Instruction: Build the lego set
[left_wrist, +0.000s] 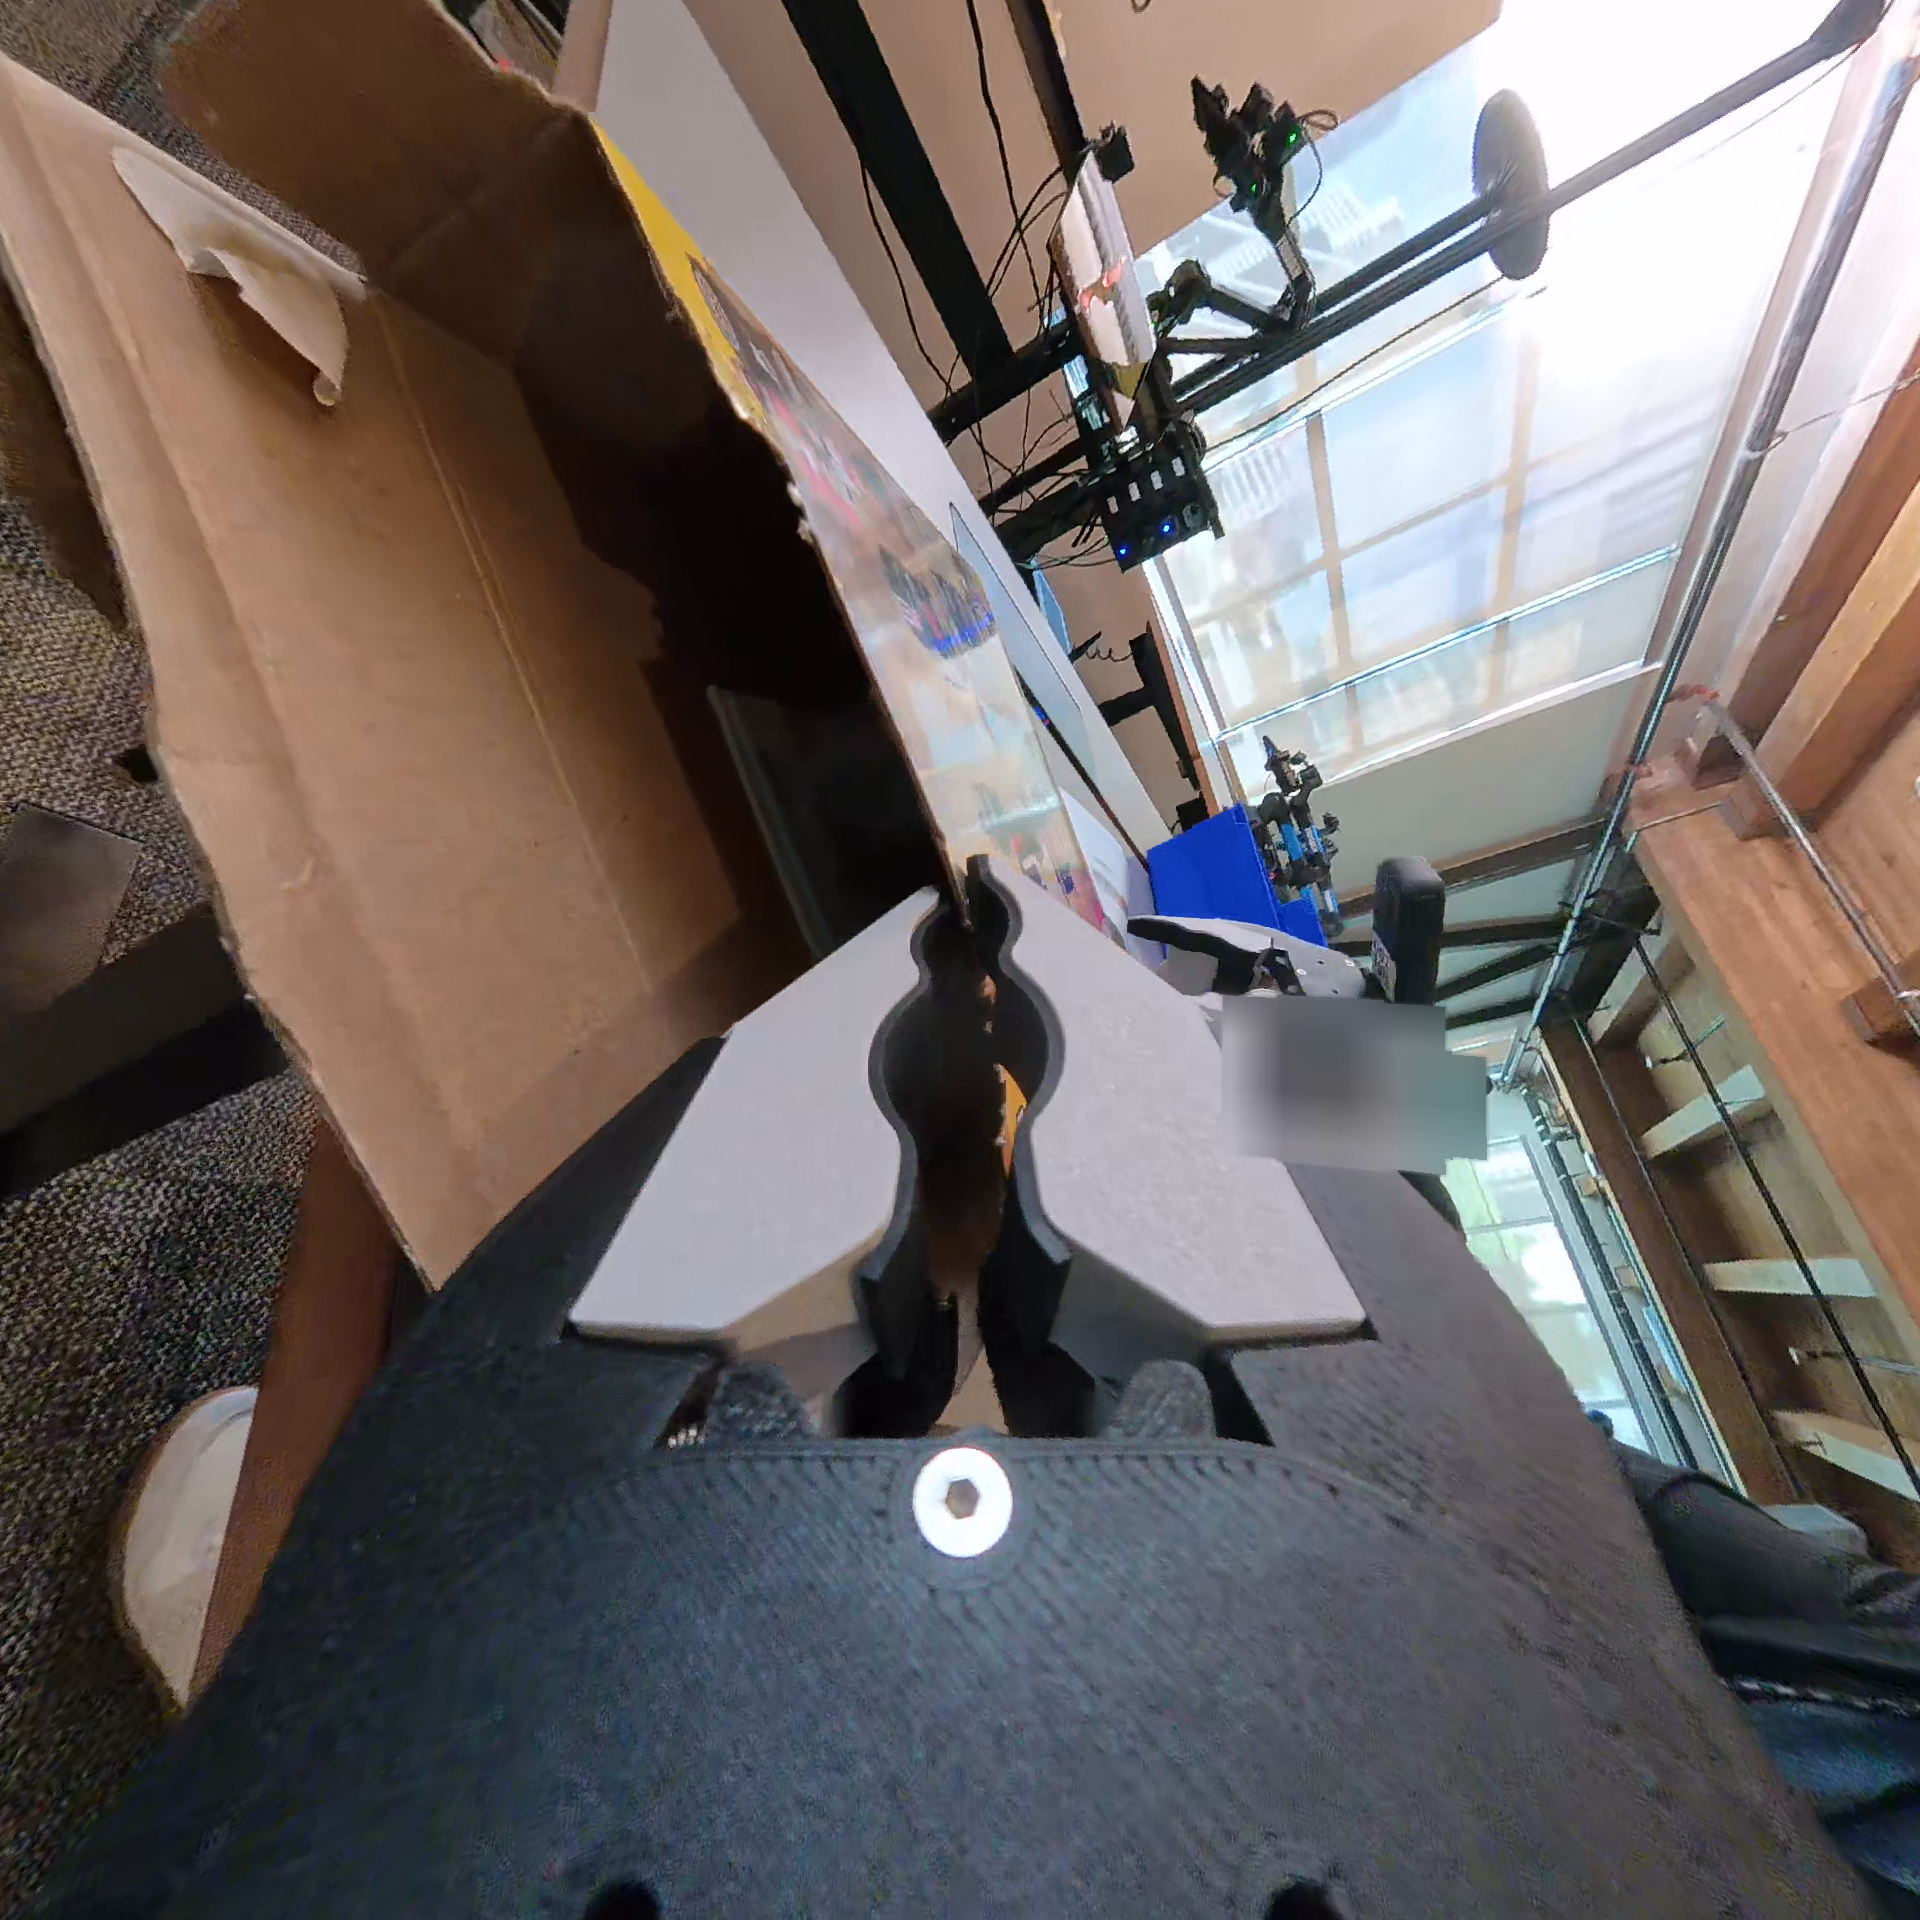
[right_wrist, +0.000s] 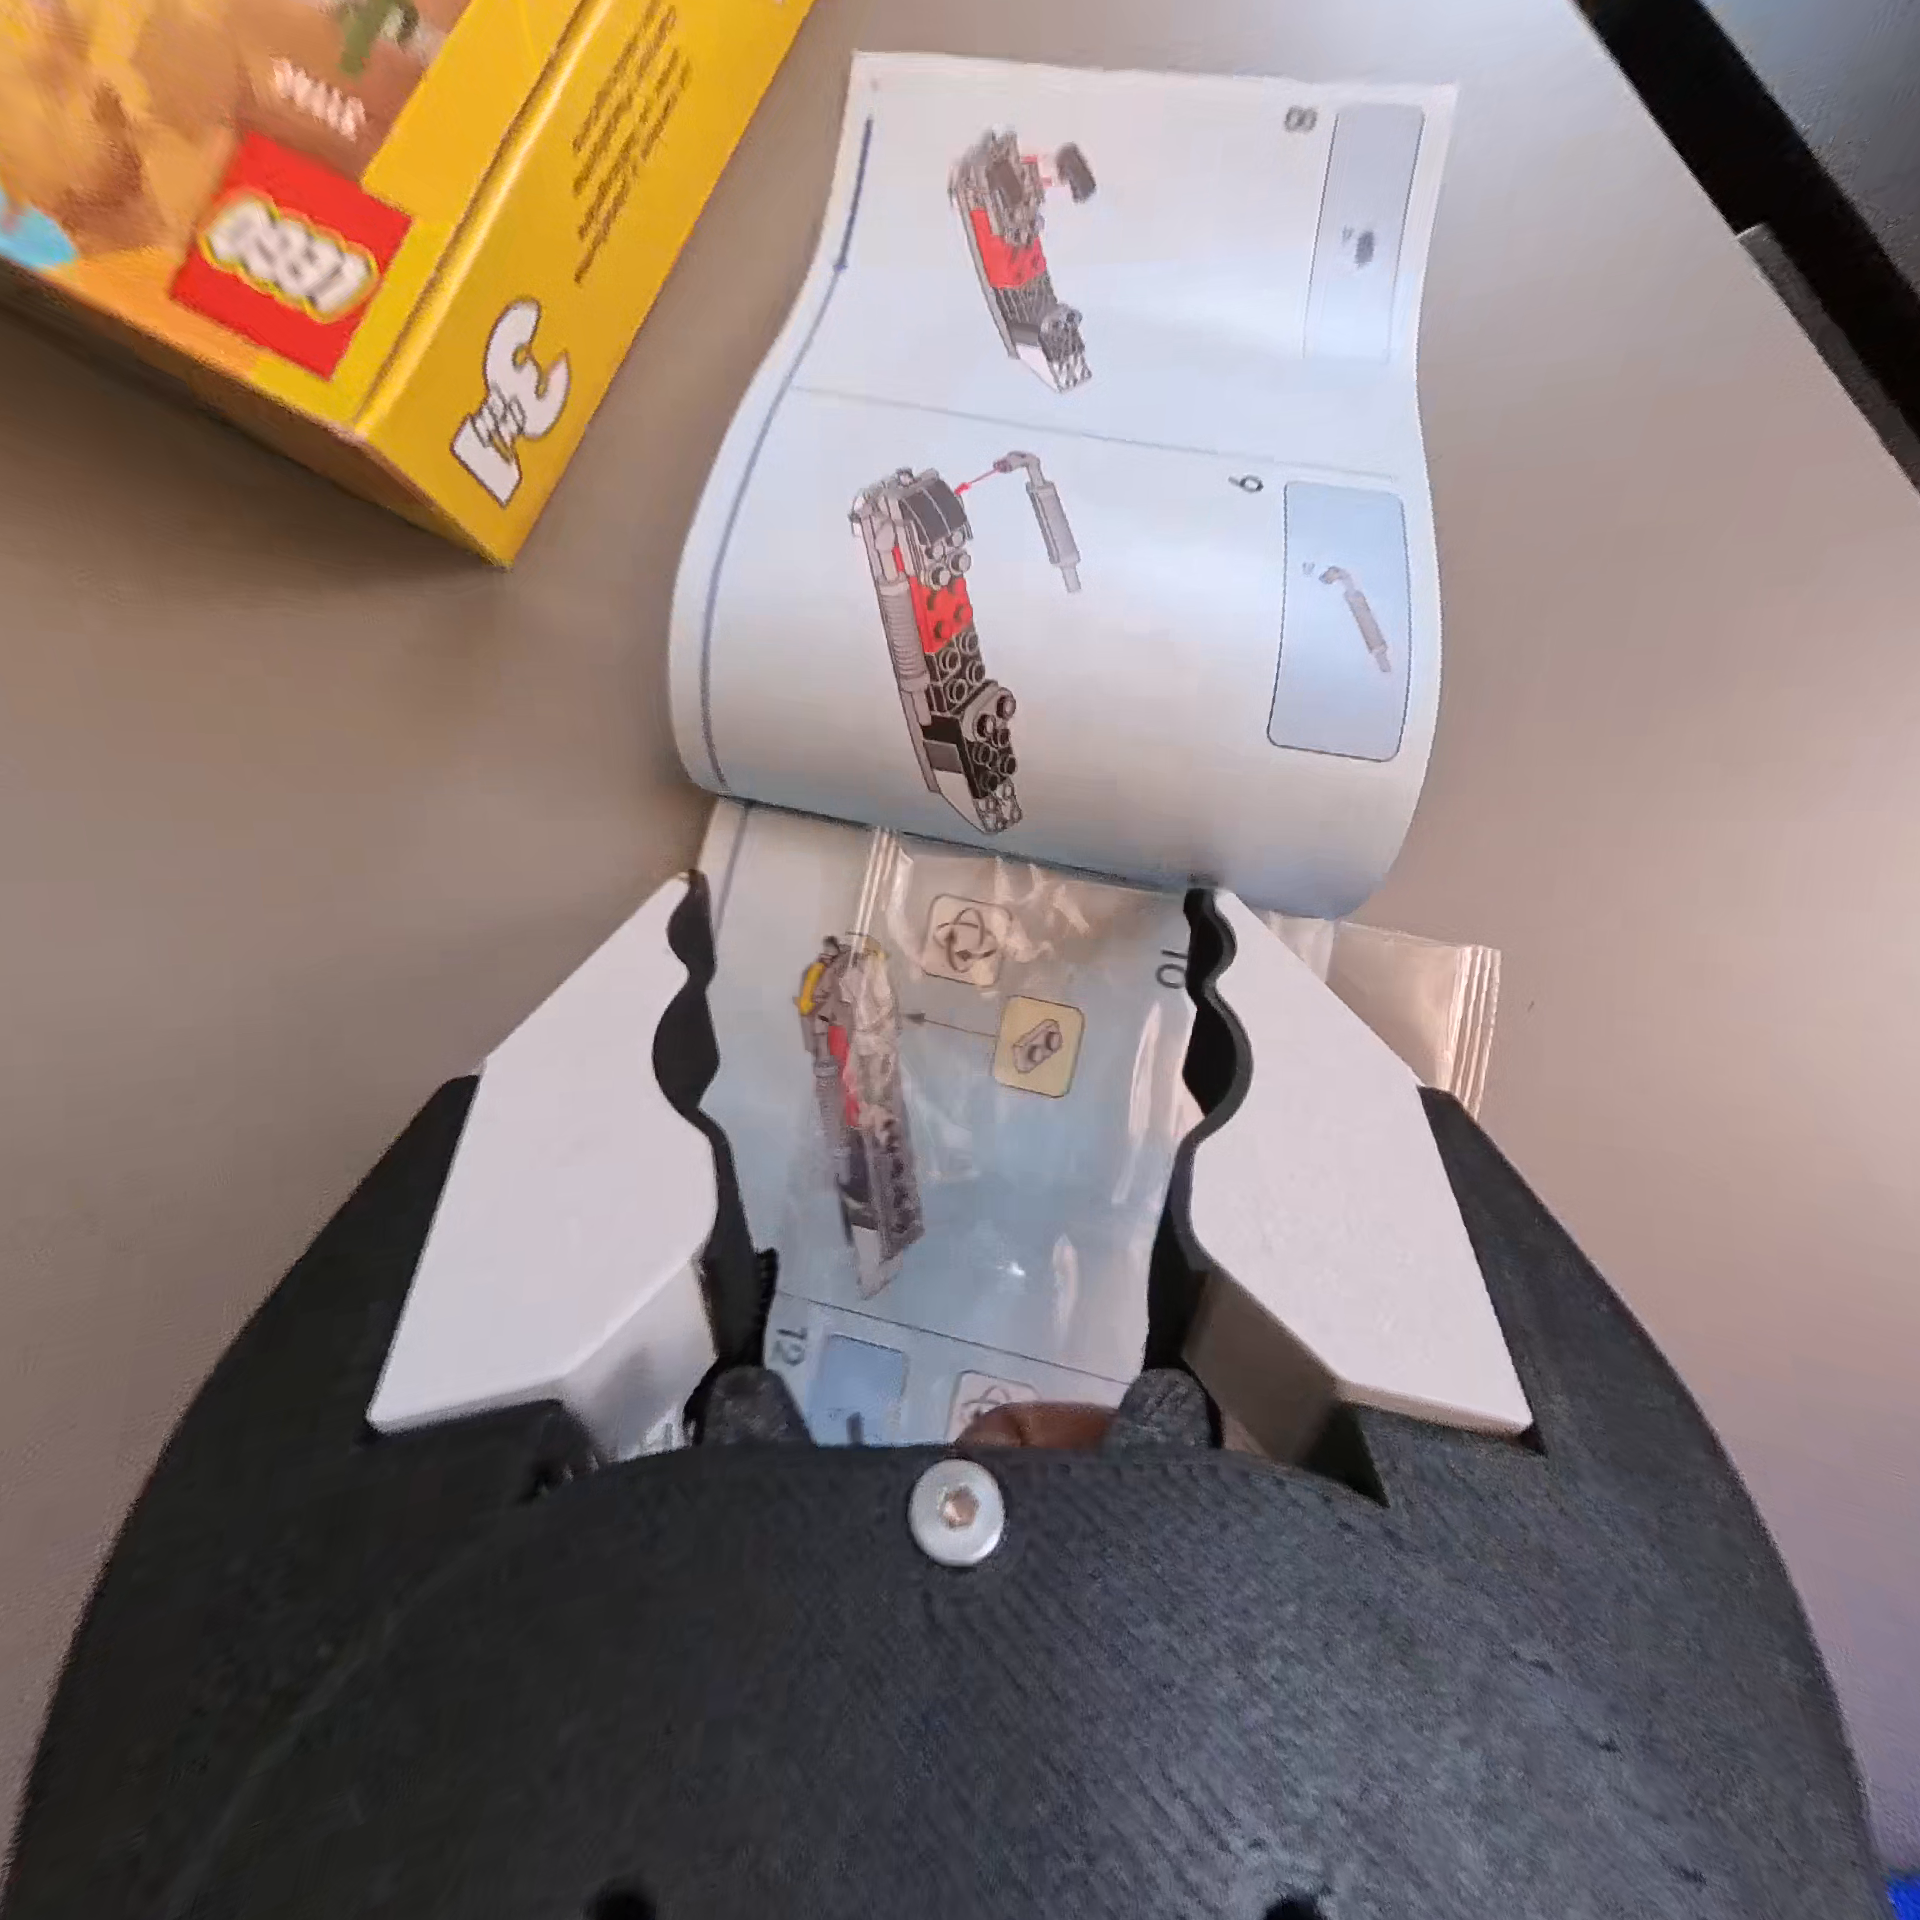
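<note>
One box (right_wrist: 343, 239), upper left of the right wrist frame, on the surface (right_wrist: 312, 831). Left gripper (left_wrist: 971, 914) pinches its torn wall. Right gripper (right_wrist: 951, 945) spread over one booklet (right_wrist: 1070, 499) and one clear bag (right_wrist: 1039, 1091).

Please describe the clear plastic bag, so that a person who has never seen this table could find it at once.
On the grey table lies an open instruction booklet, beside the yellow box. The clear plastic bag lies on its lower page, between the open right gripper's fingers. Unlike its neighbours, it is transparent and crinkled.
</note>
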